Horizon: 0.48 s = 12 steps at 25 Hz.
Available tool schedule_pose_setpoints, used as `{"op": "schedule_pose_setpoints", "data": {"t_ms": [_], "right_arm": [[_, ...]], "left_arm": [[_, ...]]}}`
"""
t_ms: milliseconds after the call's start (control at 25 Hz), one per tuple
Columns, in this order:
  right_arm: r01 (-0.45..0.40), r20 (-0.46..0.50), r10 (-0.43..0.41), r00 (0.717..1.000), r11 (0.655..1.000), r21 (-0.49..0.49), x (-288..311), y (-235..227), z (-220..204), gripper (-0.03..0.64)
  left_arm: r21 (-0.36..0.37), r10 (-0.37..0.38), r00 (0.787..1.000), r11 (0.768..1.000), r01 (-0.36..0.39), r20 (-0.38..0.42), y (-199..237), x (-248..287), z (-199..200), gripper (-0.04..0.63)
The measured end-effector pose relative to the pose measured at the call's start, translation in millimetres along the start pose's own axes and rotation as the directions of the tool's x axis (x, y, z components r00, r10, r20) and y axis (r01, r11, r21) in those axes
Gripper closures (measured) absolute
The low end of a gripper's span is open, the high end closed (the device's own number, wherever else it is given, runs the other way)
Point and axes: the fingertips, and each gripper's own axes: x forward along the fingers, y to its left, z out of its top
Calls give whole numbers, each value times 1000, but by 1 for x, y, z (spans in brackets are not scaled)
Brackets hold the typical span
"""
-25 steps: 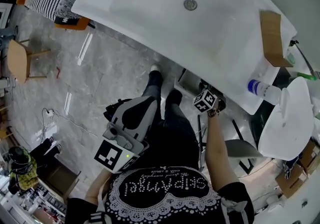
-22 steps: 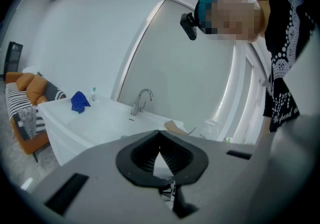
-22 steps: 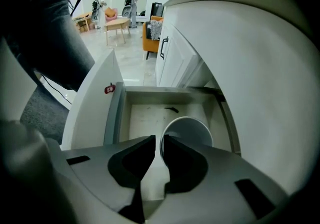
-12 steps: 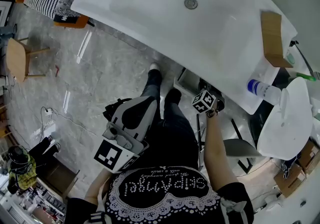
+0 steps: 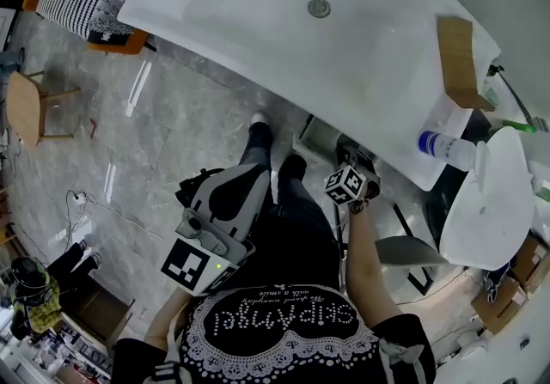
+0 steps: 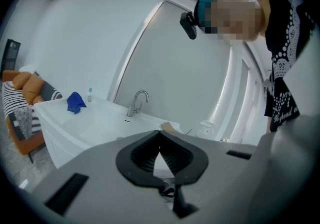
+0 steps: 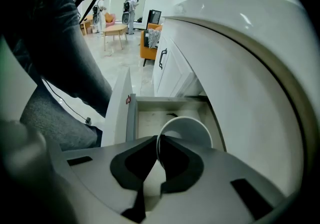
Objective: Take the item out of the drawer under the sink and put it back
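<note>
The drawer stands pulled out under the sink, whose white curved underside overhangs the drawer's right side closely. On the drawer's left its front panel stands up, with the person's trousered leg just beyond it, so the open room lies straight above the drawer's mouth. The right gripper points steeply down over the drawer from an outstretched forearm. Its jaws have just been closing and now pinch the rim of a white cup, tilted inside the drawer's outline; whether it touches the drawer's floor I cannot tell. The left gripper is held well back from the drawer at waist level, roughly level, jaws pressed together on nothing.
</note>
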Motion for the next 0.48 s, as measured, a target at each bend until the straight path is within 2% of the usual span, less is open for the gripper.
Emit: {"op": "schedule_pose_setpoints", "data": {"t_ms": [480], "right_arm": [[59,36,-60,998,997,43,-26,-2,-3,591]], "left_arm": [[0,-10,1000,1000,10,21,-11,-4,-3,591]]}}
